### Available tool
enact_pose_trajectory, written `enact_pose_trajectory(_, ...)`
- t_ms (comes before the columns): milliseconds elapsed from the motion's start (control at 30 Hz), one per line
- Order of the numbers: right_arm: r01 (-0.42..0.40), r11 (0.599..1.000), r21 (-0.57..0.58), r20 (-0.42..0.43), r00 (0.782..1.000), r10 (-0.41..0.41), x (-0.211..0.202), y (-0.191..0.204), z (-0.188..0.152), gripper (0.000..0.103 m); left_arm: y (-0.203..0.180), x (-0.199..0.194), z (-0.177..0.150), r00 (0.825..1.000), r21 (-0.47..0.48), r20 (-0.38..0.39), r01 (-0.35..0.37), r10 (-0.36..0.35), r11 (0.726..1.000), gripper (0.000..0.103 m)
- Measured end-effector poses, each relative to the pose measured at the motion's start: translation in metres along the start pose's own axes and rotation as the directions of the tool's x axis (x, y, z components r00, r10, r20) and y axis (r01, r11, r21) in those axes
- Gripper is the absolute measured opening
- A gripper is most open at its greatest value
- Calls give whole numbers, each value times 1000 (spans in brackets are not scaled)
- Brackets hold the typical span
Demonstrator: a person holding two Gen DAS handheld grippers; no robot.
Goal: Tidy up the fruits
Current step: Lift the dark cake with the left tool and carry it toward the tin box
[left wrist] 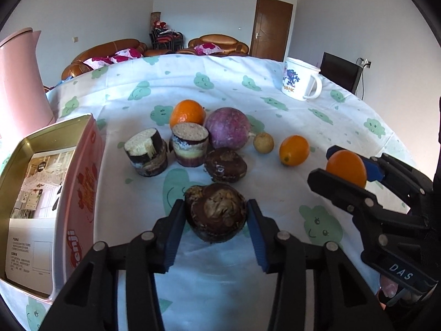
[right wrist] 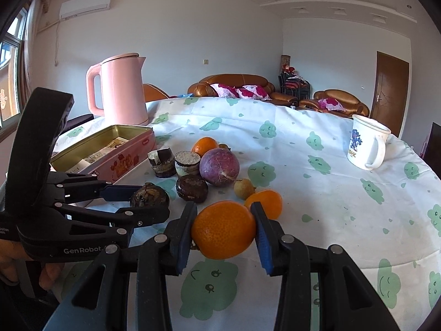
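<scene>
Here we see our left tongs closed around a dark brown water chestnut that sits on the worktop, a blue pad touching it on each side. Our right tongs grip a small orange citrus fruit between their pads, held just above the cloud-printed cloth. In the left wrist view those right tongs show at the right edge with the orange fruit clamped in them.

Just beyond the held chestnut lies a second water chestnut. To its left stand two cut eggplant pieces, one beside the other, pale flesh facing up. Right of the second chestnut, a small tan longan lies close to another orange kumquat-like fruit. Behind these rests a round purple fruit, and a bigger orange touches the cluster at its far left side.

On the left of the worktop an open pink tin box holds printed paper inside; its gold inner wall faces us. Behind the tin rises a pink electric kettle. Far across on the right side stands a white mug with a blue figure printed on it, well apart from the fruit. Past the worktop's far edge are brown sofas with flowered cushions and a brown door.
</scene>
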State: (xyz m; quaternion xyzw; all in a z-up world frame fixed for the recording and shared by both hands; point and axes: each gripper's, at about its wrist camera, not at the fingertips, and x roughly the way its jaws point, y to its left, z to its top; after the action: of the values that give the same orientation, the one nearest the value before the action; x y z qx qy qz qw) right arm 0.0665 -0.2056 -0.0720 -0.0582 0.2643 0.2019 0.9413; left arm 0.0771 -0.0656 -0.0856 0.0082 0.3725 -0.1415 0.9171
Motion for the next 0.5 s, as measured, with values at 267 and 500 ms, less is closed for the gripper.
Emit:
enact_pose_trajectory(267,18,1000,-23,37,999,-17,-6,5,-2,42,2,-11,-1,997,5,72,-16,15,1000,46)
enact_pose_trajectory(500,8,1000,-20,69,998,-6,-11,3,-3,42,2,-18,-2,993,5,116,-21,20,1000,46)
